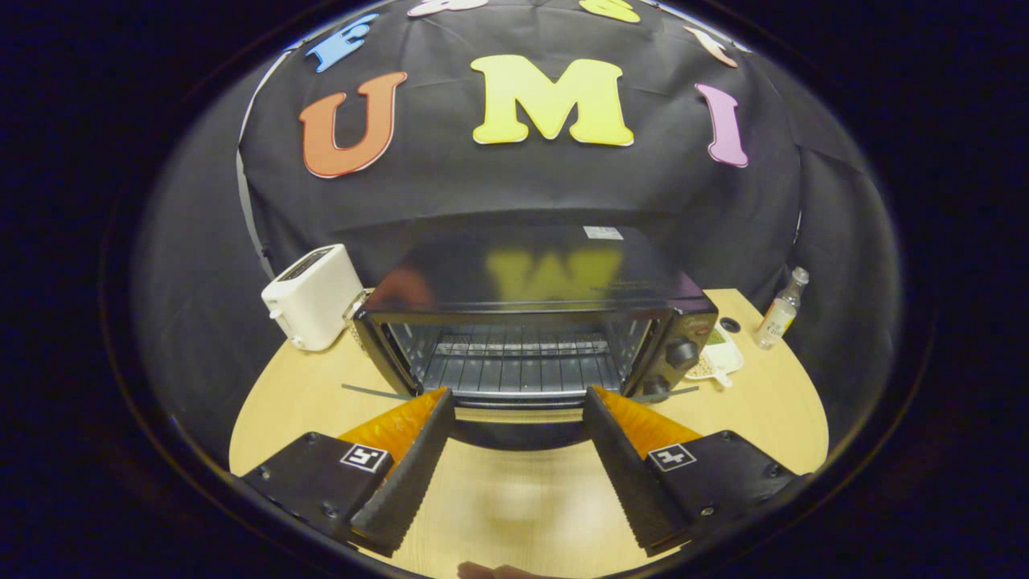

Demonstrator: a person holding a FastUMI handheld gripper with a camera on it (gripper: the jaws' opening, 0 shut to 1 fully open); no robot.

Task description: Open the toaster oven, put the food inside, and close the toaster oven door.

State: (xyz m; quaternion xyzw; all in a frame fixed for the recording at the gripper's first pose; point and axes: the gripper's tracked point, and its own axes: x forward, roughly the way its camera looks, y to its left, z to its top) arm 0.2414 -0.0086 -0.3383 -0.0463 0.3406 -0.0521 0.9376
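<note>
Tongs (518, 402) spread empty — toaster oven (530, 322) gaping, rack bare.

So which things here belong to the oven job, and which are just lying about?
Job:
toaster oven, door down, rack bare
hand-held gripper, open, fingers just before the door edge

Lying about:
white toaster
small clear bottle
white dish beside the oven
</note>
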